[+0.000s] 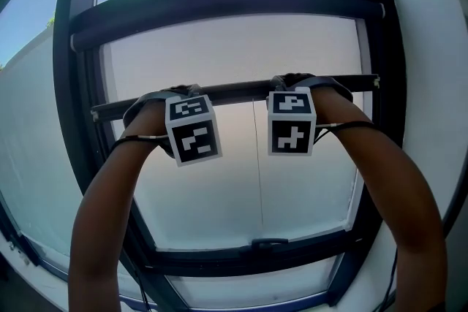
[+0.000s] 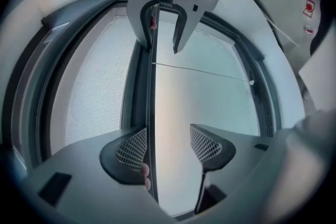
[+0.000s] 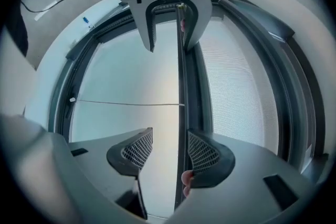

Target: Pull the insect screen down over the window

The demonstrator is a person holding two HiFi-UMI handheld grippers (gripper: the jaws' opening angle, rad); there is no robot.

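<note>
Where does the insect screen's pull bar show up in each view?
Head view: the pull bar is the dark horizontal bar across the middle.
Left gripper view: vertical dark strip left of centre, between open jaws.
Right gripper view: vertical strip right of centre, between open jaws.
Shared landmark: the thin cord attached to the bar.

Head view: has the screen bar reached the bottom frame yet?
No: the screen bar sits about mid-window, with bare glass between it and the bottom frame.

grey mesh-textured fingers [image 2: 131,148], white cubes [image 1: 194,130] with black square markers, thin black cables [image 1: 135,137], bare forearms [image 1: 110,215].
</note>
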